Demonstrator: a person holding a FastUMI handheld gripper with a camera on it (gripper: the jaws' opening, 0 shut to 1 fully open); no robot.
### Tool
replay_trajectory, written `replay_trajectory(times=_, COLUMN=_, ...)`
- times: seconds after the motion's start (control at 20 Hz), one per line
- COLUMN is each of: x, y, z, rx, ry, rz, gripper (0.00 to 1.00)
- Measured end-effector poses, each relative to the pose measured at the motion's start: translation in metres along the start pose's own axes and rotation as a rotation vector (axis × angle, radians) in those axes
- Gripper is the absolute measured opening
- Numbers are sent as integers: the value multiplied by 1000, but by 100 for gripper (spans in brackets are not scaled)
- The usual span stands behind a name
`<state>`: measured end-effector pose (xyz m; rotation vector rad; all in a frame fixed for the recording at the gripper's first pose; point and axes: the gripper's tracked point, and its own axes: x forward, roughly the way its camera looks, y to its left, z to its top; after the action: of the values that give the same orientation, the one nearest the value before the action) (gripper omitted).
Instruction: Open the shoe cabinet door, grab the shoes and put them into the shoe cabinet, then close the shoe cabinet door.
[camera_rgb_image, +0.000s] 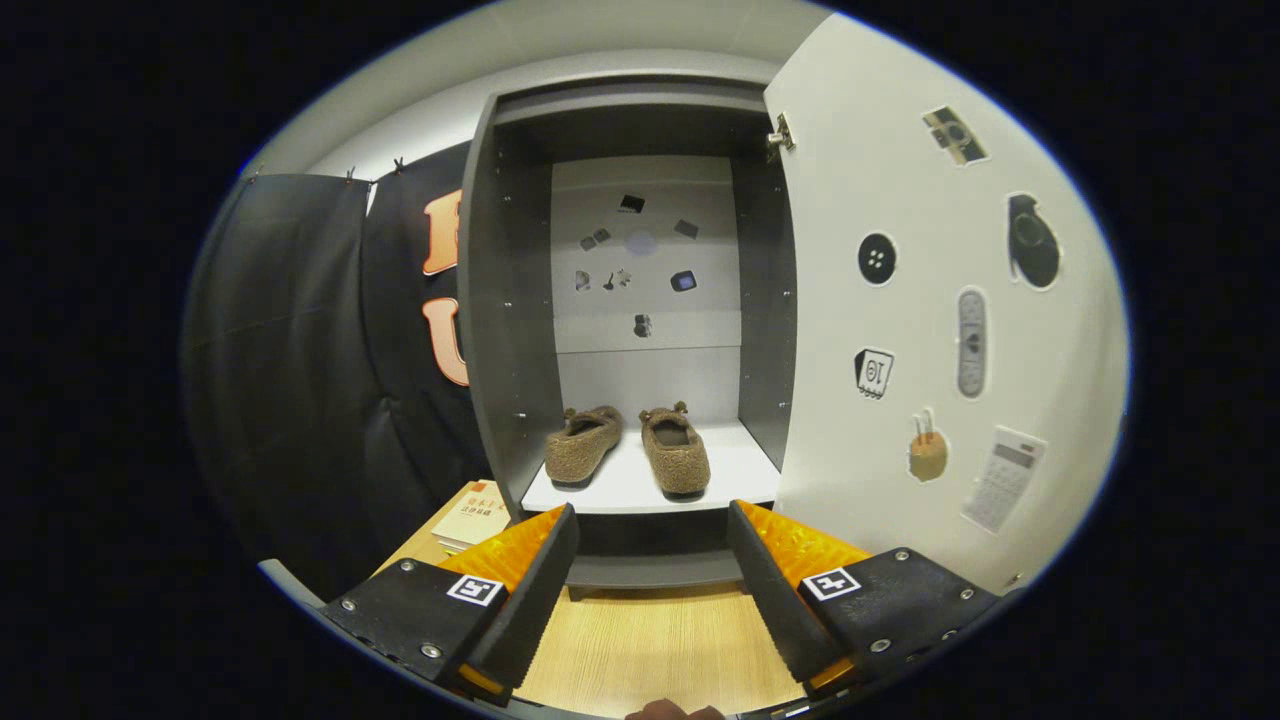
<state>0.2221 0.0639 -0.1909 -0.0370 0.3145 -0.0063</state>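
1. Shoes: two brown fuzzy shoes (628, 450) sit side by side on the white shelf (745, 470) inside the shoe cabinet (505, 330), toes toward its back wall, near the shelf's front edge, so they look already put away.
2. Gripper (650, 590) is spread wide with nothing between its fingers, held low in front of the shelf's front edge over the wooden floor (650, 650); empty fingers suit a free push on the door.
3. Door (930, 300) stands swung open on the right, hinged at the cabinet's right edge, stickers on its inner face.
4. Closing the door appears to be the step left.
5. A book (470, 515) lies on the floor by the cabinet's left front corner.
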Motion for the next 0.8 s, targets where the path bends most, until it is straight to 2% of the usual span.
replay_trajectory(times=0.2, x=-62, y=-26, z=-4, rx=8, ry=-11, rz=86, gripper=93)
replay_trajectory(times=0.35, x=-103, y=-74, z=-3, rx=-52, ry=-34, rz=110, gripper=93)
replay_trajectory(times=0.45, x=-129, y=-95, z=-5, rx=-47, ry=-42, rz=169, gripper=93)
replay_trajectory(times=0.65, x=-151, y=-130, z=-13, rx=-22, ry=-49, rz=262, gripper=93)
replay_trajectory(times=0.8, x=-161, y=-148, z=-7, rx=6, ry=-68, rz=289, gripper=93)
